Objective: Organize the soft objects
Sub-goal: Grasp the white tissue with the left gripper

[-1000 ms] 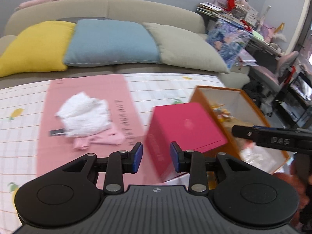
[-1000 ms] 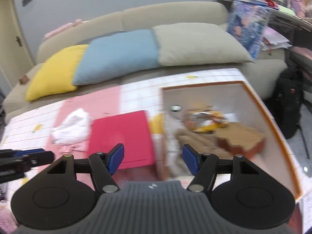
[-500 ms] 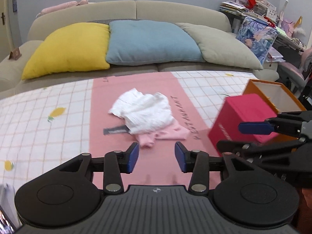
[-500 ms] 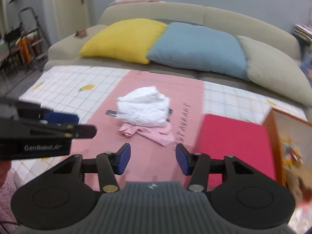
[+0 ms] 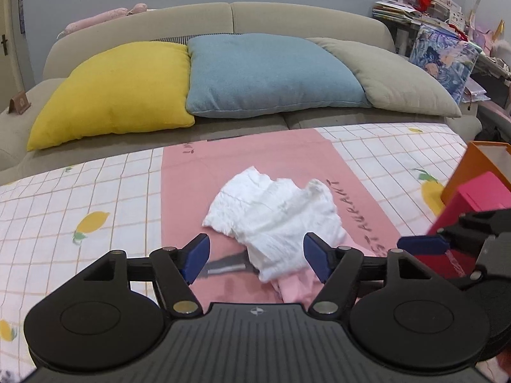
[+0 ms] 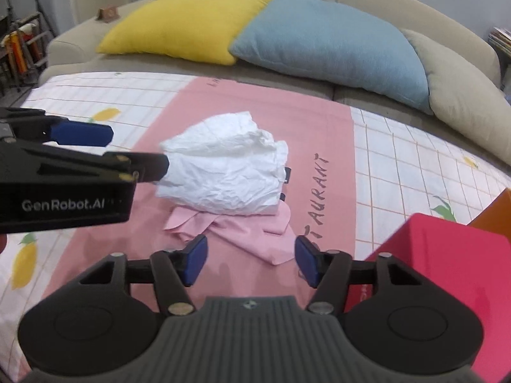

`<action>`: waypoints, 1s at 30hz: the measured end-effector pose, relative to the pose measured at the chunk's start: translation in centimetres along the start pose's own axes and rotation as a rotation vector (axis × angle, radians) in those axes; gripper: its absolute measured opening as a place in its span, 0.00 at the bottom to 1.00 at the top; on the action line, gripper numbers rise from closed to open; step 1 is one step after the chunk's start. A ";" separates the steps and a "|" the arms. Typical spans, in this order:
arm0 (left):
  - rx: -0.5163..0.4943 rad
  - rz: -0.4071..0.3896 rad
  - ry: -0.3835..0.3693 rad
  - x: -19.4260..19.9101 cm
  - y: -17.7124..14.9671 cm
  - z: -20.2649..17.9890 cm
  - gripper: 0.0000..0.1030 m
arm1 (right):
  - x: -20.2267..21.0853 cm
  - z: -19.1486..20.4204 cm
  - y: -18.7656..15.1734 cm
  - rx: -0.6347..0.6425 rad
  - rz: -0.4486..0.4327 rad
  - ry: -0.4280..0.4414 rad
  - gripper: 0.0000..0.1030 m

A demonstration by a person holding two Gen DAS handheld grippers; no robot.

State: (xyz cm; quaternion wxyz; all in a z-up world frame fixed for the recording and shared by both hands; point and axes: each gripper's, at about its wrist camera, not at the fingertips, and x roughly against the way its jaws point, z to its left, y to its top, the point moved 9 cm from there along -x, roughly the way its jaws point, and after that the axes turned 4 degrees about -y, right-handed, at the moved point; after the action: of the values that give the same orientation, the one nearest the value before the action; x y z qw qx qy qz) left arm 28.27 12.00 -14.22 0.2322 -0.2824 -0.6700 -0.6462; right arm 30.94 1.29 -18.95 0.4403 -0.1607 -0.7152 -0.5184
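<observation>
A crumpled white garment (image 5: 274, 220) (image 6: 223, 172) lies on a pink garment (image 6: 236, 229) (image 5: 297, 284) in the middle of a pink mat (image 5: 249, 159). A dark grey strap (image 5: 226, 263) pokes out from under the pile. My left gripper (image 5: 256, 257) (image 6: 139, 150) hovers at the near edge of the white garment. Its jaws are opening wide, and the cloth's edge shows between them untouched. My right gripper (image 6: 250, 260) (image 5: 447, 233) hangs just short of the pink garment, its jaws also opening with nothing gripped.
A magenta box (image 6: 447, 271) (image 5: 472, 198) and an orange box (image 5: 479, 162) stand at the right edge of the checked cloth. Yellow (image 5: 118, 92), blue (image 5: 268, 73) and beige (image 5: 399, 79) pillows lean on the sofa behind. A cluttered desk (image 5: 440, 6) is at far right.
Both views swung away from the boxes to the clothes pile, and both grippers came lower and closer to it. The left jaws spread much wider; the right narrowed, then widened again.
</observation>
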 end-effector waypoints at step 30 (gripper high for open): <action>0.204 0.154 -0.005 -6.2 -1.4 0.3 0.11 | -4.9 1.4 -0.1 0.004 0.086 0.024 0.01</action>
State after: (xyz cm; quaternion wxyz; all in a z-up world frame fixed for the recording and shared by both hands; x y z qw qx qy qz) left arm 31.88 11.78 -19.48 0.3069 -0.3097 -0.7091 -0.5541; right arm 32.95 3.64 -23.03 0.4710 -0.1841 -0.7035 -0.4993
